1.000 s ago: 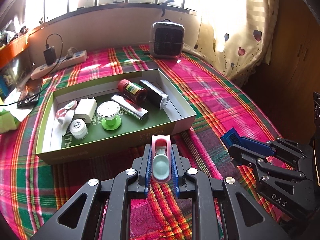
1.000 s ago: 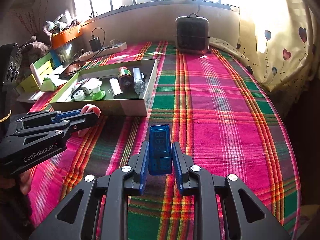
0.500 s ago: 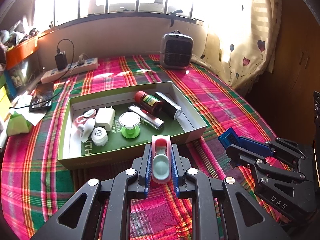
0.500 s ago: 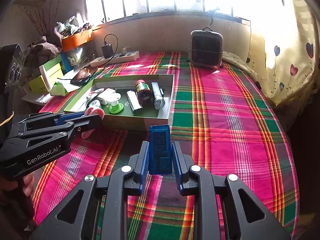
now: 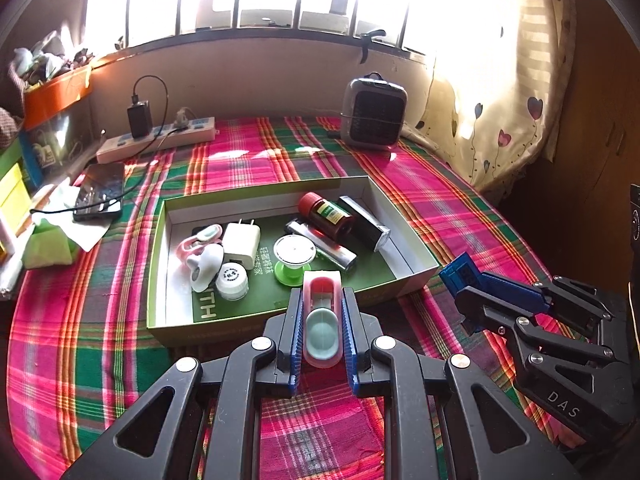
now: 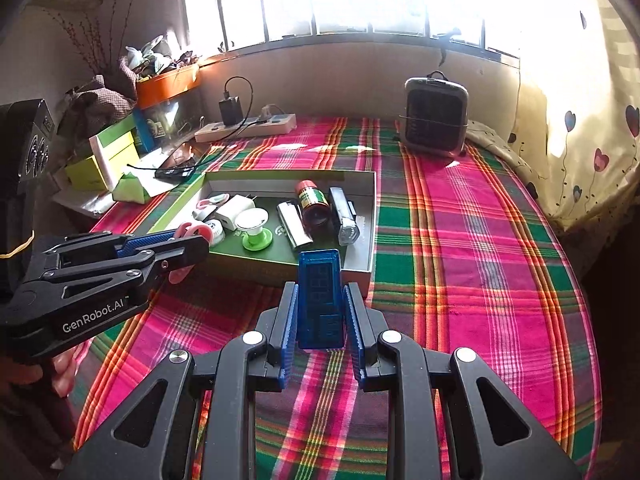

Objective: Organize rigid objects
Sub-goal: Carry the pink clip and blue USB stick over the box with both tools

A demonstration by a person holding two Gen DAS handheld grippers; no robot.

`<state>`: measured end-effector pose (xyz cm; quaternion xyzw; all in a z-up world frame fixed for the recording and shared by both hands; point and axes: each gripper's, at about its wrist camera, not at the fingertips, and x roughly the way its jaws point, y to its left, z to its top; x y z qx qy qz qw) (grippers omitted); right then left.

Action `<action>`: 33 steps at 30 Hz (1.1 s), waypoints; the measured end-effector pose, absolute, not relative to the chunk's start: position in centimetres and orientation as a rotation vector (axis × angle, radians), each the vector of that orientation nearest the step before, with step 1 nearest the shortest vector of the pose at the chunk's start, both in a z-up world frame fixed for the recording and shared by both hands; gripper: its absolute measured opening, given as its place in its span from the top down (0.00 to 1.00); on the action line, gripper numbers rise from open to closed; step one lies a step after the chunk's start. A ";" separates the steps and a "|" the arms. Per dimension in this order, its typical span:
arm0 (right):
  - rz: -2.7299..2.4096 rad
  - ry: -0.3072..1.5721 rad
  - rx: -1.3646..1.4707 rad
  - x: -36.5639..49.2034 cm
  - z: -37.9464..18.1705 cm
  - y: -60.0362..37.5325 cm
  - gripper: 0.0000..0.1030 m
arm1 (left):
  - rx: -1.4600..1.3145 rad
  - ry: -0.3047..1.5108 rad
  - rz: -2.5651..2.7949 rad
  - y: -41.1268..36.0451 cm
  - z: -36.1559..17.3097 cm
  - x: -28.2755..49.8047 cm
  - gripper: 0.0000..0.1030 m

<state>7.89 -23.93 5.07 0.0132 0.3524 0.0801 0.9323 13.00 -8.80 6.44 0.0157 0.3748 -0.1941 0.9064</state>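
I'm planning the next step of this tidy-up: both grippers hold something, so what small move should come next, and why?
Probably carry both forward over the green box and let go there. The left gripper is shut on a pink clip, the right gripper on a blue gadget, and both hang just short of the box's near wall, where the other small things already lie.

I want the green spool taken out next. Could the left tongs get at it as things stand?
Probably not yet: the left tongs are shut on a pink clip. The green spool itself stands uncovered in the open box.
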 end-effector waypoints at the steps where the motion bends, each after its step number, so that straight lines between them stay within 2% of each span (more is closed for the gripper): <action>1: 0.166 0.721 0.027 8.0 5.1 -23.8 0.77 | 0.030 0.774 -0.399 -8.7 6.5 13.2 0.84; 21: 0.206 0.721 0.031 12.9 5.6 -22.2 0.77 | -0.031 0.794 -0.356 -5.8 6.1 17.5 0.84; 33: 0.216 0.785 0.044 16.3 3.4 -22.1 0.77 | -0.043 0.832 -0.341 -5.9 4.2 20.0 0.84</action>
